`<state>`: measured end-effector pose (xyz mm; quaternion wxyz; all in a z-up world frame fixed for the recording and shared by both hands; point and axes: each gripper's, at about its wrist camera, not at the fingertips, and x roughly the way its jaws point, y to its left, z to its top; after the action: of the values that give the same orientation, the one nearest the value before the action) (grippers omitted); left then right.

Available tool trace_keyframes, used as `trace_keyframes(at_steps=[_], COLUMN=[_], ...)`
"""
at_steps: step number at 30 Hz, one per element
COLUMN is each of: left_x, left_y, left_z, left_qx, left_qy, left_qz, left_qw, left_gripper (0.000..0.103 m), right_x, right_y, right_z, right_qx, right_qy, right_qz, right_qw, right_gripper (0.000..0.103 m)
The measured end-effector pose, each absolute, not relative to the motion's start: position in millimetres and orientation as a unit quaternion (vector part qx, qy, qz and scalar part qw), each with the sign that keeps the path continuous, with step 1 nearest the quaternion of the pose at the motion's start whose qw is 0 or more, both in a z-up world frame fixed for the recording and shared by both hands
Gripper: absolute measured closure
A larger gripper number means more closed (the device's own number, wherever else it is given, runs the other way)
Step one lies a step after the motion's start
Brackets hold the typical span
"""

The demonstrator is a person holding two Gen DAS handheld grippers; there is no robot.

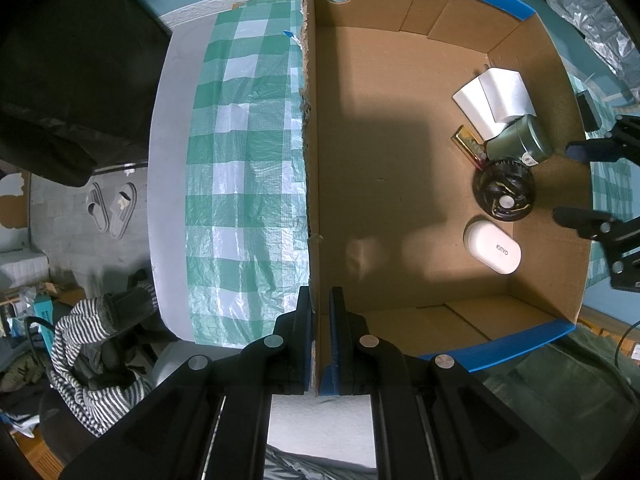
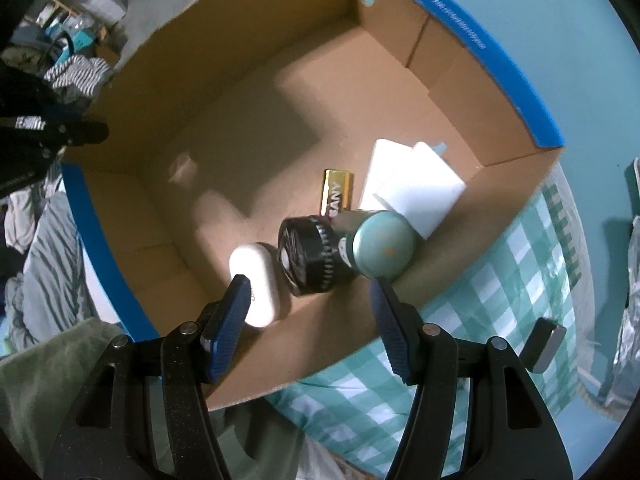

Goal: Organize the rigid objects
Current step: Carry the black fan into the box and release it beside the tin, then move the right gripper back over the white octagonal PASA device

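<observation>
A cardboard box [image 1: 400,128] with blue rims lies open on the checked cloth. Inside it lie a white KINYO case [image 1: 493,246], a black round fan [image 1: 504,191], a green tin [image 1: 520,141], a gold bar [image 1: 466,141] and white blocks [image 1: 496,96]. My left gripper [image 1: 320,300] is shut on the box's left wall. My right gripper [image 2: 308,284] is open and empty above the box's near wall, over the white case [image 2: 256,284], the fan [image 2: 308,256] and the green tin [image 2: 380,242]. The right gripper also shows in the left wrist view [image 1: 568,180].
The green-and-white checked cloth [image 1: 248,160] covers the table left of the box and also shows in the right wrist view [image 2: 500,312]. A small dark block [image 2: 544,344] lies on the cloth. A crinkled plastic bag [image 1: 592,20] lies beyond the box. Clothes and slippers lie on the floor.
</observation>
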<state>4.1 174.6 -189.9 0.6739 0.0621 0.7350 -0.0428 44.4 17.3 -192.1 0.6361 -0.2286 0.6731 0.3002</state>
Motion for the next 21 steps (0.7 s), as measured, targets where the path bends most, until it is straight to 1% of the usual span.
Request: trace_keyframes(at_steps=[21], left_x=[2.4], left_y=[173.3], left_z=[-190.5], left_qx=[0.066], left_qy=[0.736], left_qz=[-0.043], left_qw=[0.673], left_gripper=[0.096], right_x=[57.8], right_y=[-53.2], right_z=[-122.1], right_qx=[-0.129], right_qy=[0.657], right_qz=[0.244], right_qw=[0.702], right_gripper=[0.041])
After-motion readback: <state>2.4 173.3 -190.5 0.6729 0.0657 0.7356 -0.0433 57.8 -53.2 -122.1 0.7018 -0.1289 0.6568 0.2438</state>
